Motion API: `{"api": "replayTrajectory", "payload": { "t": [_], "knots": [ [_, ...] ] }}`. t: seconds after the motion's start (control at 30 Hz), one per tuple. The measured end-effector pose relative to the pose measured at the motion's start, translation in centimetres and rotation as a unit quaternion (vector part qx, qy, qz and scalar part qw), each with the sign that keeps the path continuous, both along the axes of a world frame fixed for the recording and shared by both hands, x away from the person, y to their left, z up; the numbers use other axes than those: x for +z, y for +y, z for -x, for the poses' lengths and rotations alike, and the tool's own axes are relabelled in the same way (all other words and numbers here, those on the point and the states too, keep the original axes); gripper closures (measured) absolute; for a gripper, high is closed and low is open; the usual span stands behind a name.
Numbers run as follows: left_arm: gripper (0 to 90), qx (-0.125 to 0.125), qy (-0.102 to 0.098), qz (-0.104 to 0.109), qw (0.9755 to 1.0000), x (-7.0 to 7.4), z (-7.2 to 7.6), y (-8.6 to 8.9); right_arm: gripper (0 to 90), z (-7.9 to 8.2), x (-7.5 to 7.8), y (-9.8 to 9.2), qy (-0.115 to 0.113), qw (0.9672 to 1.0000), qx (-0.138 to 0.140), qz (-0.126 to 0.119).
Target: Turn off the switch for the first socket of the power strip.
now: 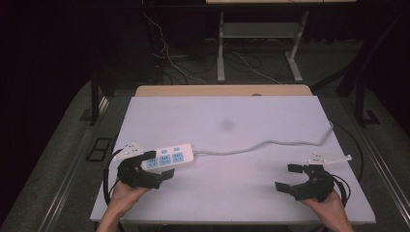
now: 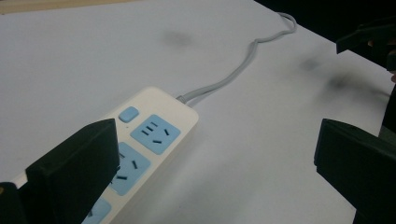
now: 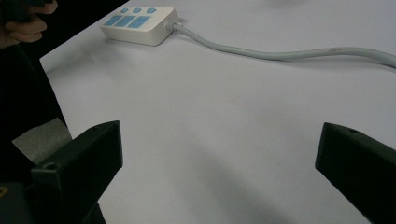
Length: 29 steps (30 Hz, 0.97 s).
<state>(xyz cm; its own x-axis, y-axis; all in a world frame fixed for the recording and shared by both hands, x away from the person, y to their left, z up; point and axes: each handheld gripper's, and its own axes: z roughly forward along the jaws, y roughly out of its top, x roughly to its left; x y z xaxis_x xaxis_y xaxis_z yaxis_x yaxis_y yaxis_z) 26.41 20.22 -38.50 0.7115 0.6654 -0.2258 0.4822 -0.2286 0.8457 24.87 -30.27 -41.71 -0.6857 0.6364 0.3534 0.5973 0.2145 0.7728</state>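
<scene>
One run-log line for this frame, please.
left gripper: open at power strip | right gripper: open, apart | cord: trails right

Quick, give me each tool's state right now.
Left tool: open, jaws spread at the end of the power strip, not gripping it.
Right tool: open, holding nothing, over the table.

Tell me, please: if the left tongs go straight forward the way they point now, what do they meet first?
Most likely the power strip. In the left gripper view the open left tongs look along it, one jaw over its near end. Beyond lie its grey cable and bare table. Depth is hard to judge.
</scene>
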Motion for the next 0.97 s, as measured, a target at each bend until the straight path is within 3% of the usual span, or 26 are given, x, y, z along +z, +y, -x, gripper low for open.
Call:
{"api": "replayTrajectory", "payload": {
  "t": [0.67,0.97],
  "knots": [
    [0.0,-0.011,0.009,0.003,0.9999,-3.1,1.3,-0.9,0.4,0.0,0.0,0.0,0.0,1.0,0.003,0.001],
    [0.0,-0.023,0.023,-0.012,0.9994,-4.3,1.4,-1.4,0.4,0.0,-0.1,0.0,0.001,1.0,0.003,0.002]
  ]
}}
